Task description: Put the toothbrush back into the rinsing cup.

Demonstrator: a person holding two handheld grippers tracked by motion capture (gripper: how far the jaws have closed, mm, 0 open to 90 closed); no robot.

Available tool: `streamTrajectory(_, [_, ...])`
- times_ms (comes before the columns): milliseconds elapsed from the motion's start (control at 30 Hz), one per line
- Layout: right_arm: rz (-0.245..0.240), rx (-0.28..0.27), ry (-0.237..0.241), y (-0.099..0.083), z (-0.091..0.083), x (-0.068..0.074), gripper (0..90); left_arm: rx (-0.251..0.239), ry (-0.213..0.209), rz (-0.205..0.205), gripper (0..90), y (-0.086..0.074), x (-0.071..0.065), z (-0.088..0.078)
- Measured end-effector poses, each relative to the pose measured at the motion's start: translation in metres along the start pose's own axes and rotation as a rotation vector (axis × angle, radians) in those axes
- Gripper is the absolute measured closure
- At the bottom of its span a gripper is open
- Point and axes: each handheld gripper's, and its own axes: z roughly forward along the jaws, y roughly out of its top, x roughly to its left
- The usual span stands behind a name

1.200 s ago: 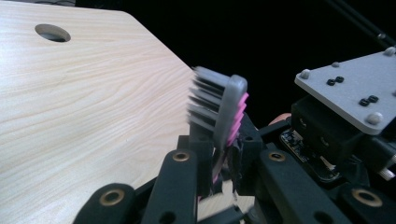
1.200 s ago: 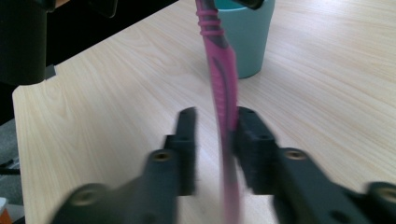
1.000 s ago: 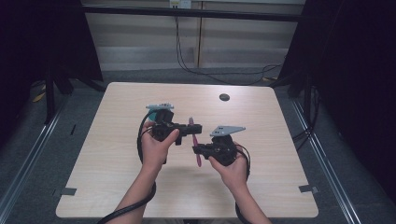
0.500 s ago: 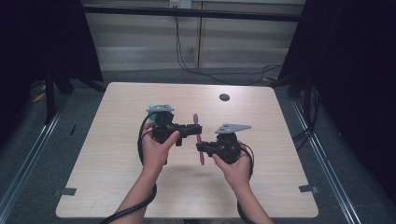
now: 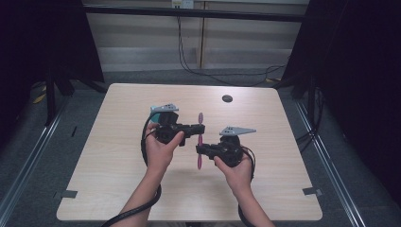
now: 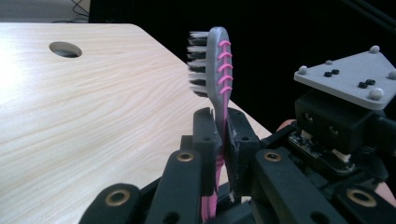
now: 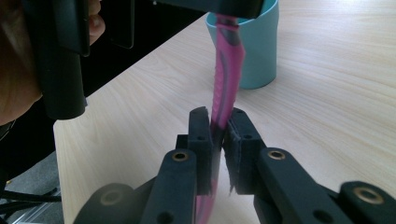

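A pink and grey toothbrush [image 5: 200, 142] is held above the table between both grippers, its length running away from me. My left gripper [image 5: 198, 128] is shut on its neck, just below the bristled head [image 6: 212, 60]. My right gripper [image 5: 201, 150] is shut on the pink handle [image 7: 226, 70] nearer its end. The two grippers point toward each other from either side of the brush. In the left gripper view the jaws close on the brush [image 6: 222, 135], and in the right gripper view they pinch the handle [image 7: 217, 126].
A teal cup [image 7: 254, 46] stands on the wooden table [image 5: 118, 189] behind the left gripper, partly under its grey plate [image 5: 164, 108]. A round hole [image 5: 227, 98] sits near the table's far edge. Dark floor and rails surround the table.
The toothbrush and both grippers have drifted slightly to the right, and the brush has straightened from a slight tilt. Both grips stay the same.
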Motion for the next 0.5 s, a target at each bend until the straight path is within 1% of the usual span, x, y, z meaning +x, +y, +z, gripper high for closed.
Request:
streamTrajectory(167, [0.003,0.004,-0.003,0.000,0.000,0.000,80.6,0.011,0.000,0.010,84.6,0.002,-0.001,0.002])
streamTrajectory(200, [-0.001,0.004,-0.003,0.000,-0.001,0.000,77.5,0.013,-0.003,0.011,84.6,0.002,-0.001,0.002])
streamTrajectory(233, [-0.001,0.004,-0.003,0.000,-0.001,0.000,77.5,0.012,-0.005,0.011,84.6,0.002,-0.001,0.002])
streamTrajectory(267, [-0.016,0.004,-0.028,-0.001,-0.002,0.000,63.7,0.012,-0.004,0.016,84.7,0.003,-0.002,0.000])
streamTrajectory(300, [-0.016,0.004,-0.028,-0.001,-0.002,0.000,63.7,0.012,-0.004,0.016,84.7,0.003,-0.002,0.000])
streamTrajectory(333, [-0.020,0.003,-0.048,-0.002,-0.004,0.000,58.4,0.012,-0.001,0.021,84.7,0.004,-0.002,-0.001])
streamTrajectory(367, [-0.028,0.003,-0.056,-0.002,-0.006,-0.001,56.1,0.013,0.003,0.026,84.6,0.005,-0.002,-0.003])
streamTrajectory(400, [-0.043,-0.013,-0.064,-0.005,-0.011,-0.004,47.0,0.016,0.019,0.038,84.7,0.008,-0.001,-0.007])
streamTrajectory(467, [-0.051,-0.009,-0.097,-0.009,-0.016,-0.007,35.5,0.015,0.023,0.036,84.7,0.009,0.000,-0.009])
streamTrajectory(500, [-0.051,-0.009,-0.097,-0.009,-0.016,-0.007,35.5,0.011,0.025,0.033,84.7,0.010,0.001,-0.011])
